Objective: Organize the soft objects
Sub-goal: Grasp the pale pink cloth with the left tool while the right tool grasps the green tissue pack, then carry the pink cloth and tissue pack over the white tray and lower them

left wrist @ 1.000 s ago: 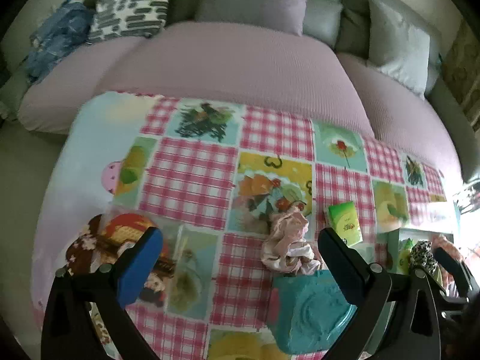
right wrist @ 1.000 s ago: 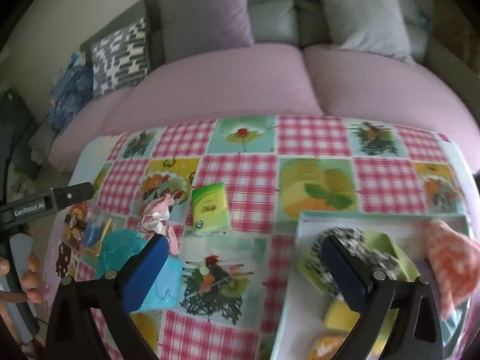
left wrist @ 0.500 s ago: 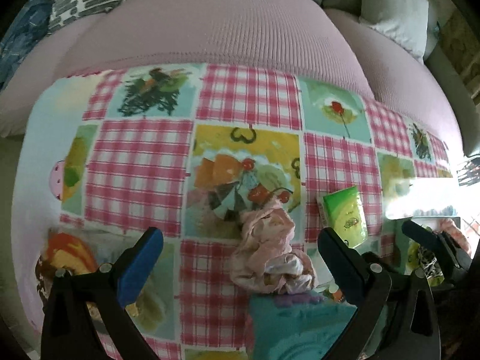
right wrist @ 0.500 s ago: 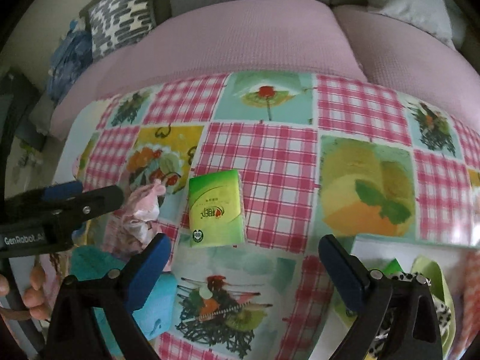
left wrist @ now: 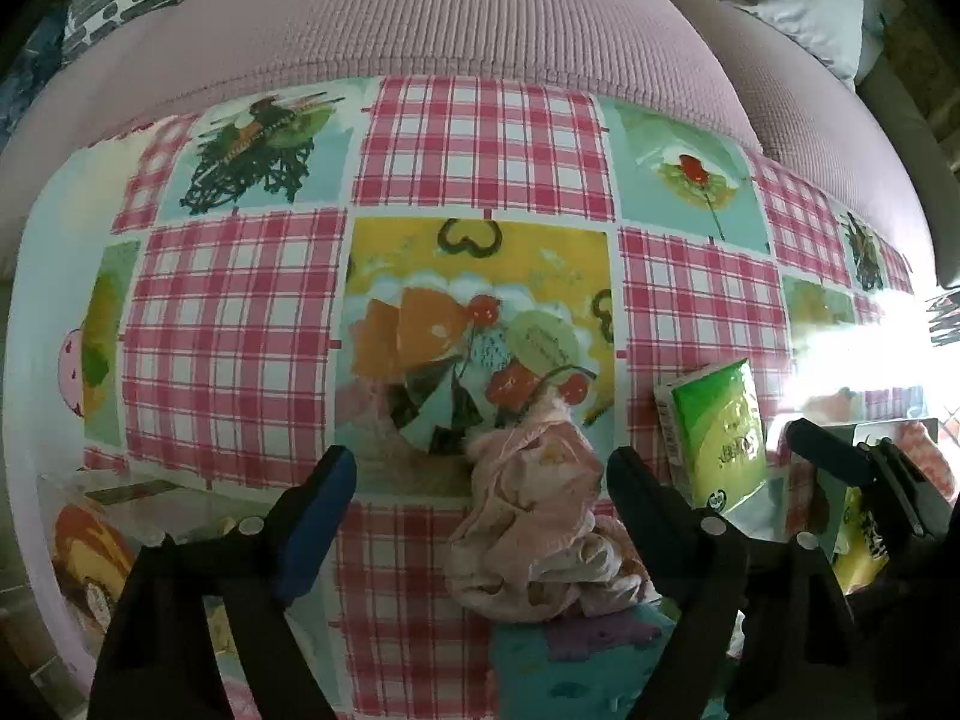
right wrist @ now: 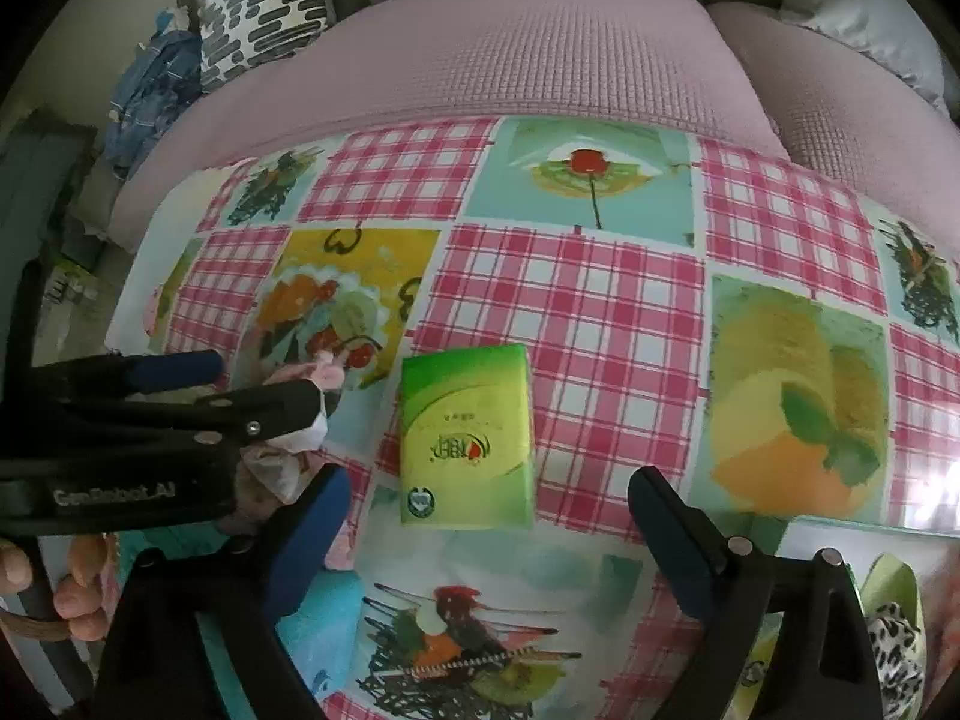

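Left gripper [left wrist: 480, 480] is seen with jaws apart, just narrowing, over one crumpled pink cloth [left wrist: 528, 522] on the checked tablecloth [left wrist: 240, 330]; no pad presses it. One green tissue pack [left wrist: 717, 432] lies beside it. Right gripper [right wrist: 489, 501], likewise spread and narrowing, straddles that pack [right wrist: 465, 438]; only this view shows fingers [right wrist: 75, 594] on the left handle.

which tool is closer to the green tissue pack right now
Right. The right tool hangs directly over the green tissue pack, open fingers straddling its near end. The left tool is off to the pack's left, its closing, still-open fingers around the pink crumpled cloth.
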`<state>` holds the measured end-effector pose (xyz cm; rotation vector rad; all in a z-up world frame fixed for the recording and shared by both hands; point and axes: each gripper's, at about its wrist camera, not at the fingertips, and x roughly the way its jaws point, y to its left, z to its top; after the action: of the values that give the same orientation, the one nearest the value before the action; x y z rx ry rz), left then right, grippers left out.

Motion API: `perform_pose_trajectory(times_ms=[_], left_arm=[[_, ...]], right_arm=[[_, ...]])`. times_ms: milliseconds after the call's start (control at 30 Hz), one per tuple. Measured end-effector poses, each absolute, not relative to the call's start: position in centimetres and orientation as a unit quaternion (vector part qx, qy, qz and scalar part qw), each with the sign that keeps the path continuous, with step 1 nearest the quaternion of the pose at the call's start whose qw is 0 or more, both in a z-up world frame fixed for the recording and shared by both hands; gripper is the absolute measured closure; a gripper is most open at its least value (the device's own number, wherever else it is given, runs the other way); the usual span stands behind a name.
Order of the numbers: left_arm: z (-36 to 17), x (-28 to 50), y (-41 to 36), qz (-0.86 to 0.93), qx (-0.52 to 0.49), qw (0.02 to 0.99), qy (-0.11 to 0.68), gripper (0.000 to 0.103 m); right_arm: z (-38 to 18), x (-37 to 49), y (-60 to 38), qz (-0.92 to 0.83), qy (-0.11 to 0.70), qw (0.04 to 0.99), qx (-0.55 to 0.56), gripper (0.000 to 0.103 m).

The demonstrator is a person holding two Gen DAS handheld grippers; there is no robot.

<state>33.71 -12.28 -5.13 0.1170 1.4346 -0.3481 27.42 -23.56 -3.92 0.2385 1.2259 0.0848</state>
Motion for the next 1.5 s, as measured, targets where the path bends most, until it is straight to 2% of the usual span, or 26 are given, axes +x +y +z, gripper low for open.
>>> perform_pose_trajectory(times_ms=[67,200,267,300,367,533,633,767,833,1200,1500], left_arm=[[-5.4,33.6,-12.2,-0.163,0.049,0.734,0.657,0.034],[-6.2,33.5,-12.4,-0.170,0.037,0.726,0.665,0.048],[-6.1,33.5,-12.3,-0.170,0.033,0.730,0.661,0.059],[-6.0,33.5,-12.1,-0.170,0.028,0.730,0.661,0.060],[-5.8,33.5,-11.7,-0.170,0.026,0.732,0.659,0.071],[-5.6,33.3,-11.3,-0.172,0.024,0.736,0.655,0.084],[-5.6,33.4,-10.9,-0.170,0.020,0.738,0.653,0.084],[-5.7,33.6,-10.6,-0.168,0.017,0.739,0.652,0.084],[-5.6,33.8,-10.1,-0.167,0.017,0.739,0.652,0.084],[-3.3,33.4,-9.3,-0.152,0.015,0.756,0.636,0.093],[3.7,30.4,-7.8,-0.147,0.000,0.788,0.598,0.094]], right_arm=[[-4.0,27.6,-23.5,0.046,0.573,0.810,0.117,0.012],[-4.1,28.0,-23.4,0.052,0.572,0.809,0.124,0.013],[-4.2,28.0,-23.7,0.053,0.570,0.810,0.128,0.016],[-4.2,28.0,-23.7,0.053,0.570,0.810,0.130,0.017],[-4.5,28.1,-23.9,0.049,0.571,0.809,0.133,0.018],[-4.7,28.4,-23.6,0.048,0.572,0.809,0.126,0.022],[-4.7,28.6,-23.5,0.041,0.574,0.810,0.115,0.026],[-4.7,28.9,-23.1,0.032,0.574,0.813,0.094,0.047],[-4.7,28.9,-23.2,0.028,0.573,0.814,0.094,0.053],[-2.2,26.8,-24.4,0.018,0.556,0.822,0.119,0.053],[3.2,22.1,-24.8,0.010,0.530,0.839,0.122,0.053]])
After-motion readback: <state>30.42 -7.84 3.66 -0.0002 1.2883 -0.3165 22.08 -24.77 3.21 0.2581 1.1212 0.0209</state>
